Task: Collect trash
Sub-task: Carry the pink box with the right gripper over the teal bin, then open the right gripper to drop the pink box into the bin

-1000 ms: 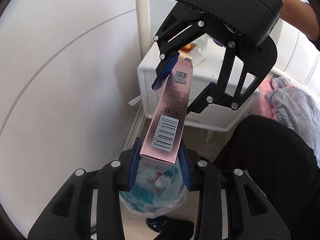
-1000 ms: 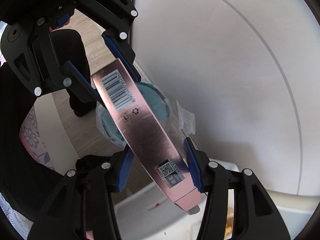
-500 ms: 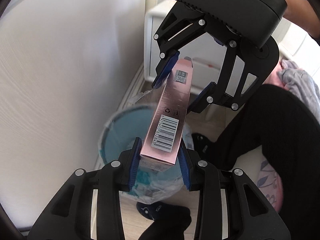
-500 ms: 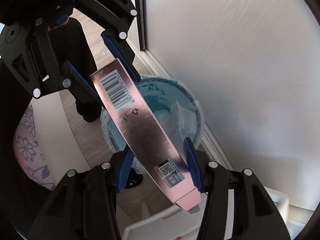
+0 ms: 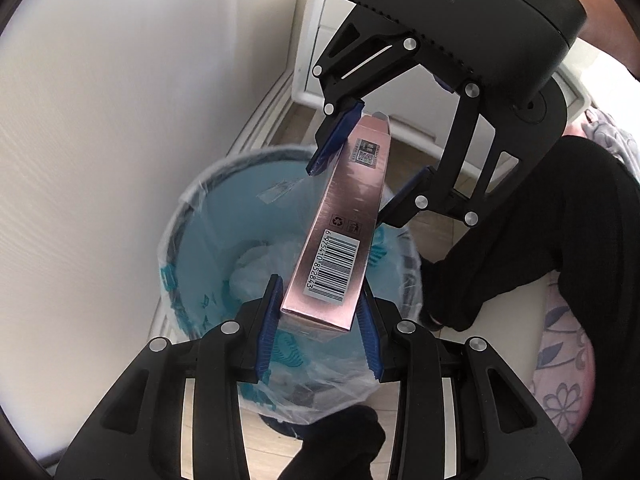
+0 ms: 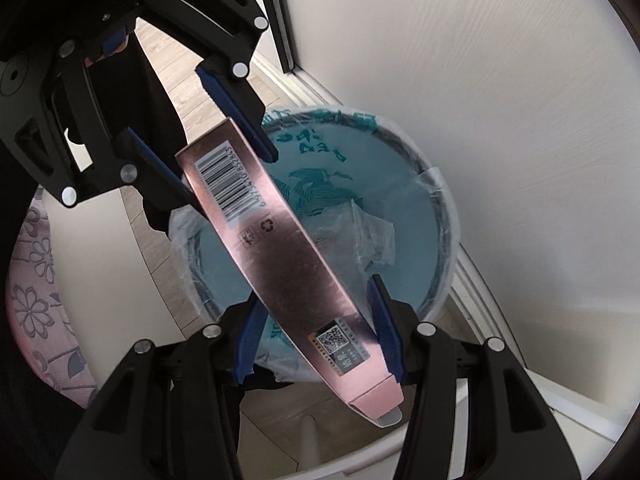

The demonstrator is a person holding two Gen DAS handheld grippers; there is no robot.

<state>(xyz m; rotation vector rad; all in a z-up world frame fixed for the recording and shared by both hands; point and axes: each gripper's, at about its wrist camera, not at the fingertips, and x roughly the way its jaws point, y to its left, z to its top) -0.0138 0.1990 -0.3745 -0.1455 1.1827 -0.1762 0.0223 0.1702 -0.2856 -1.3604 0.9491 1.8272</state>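
Observation:
A long pink box with a barcode is held at both ends. My left gripper is shut on its barcode end. My right gripper is shut on the QR-code end of the box. The right gripper faces me in the left wrist view, and the left gripper shows in the right wrist view. The box hangs directly over an open trash bin lined with a blue bag, also in the right wrist view. Crumpled white and clear wrappers lie inside.
A white wall stands just beside the bin. A white cabinet is behind it on the wooden floor. The person's black-clothed legs and a pink floral cushion are at the right.
Both grippers have carried the pink box downward and over the bin. The bin, partly hidden a second ago, now fills the view beneath the box. Both grips are unchanged.

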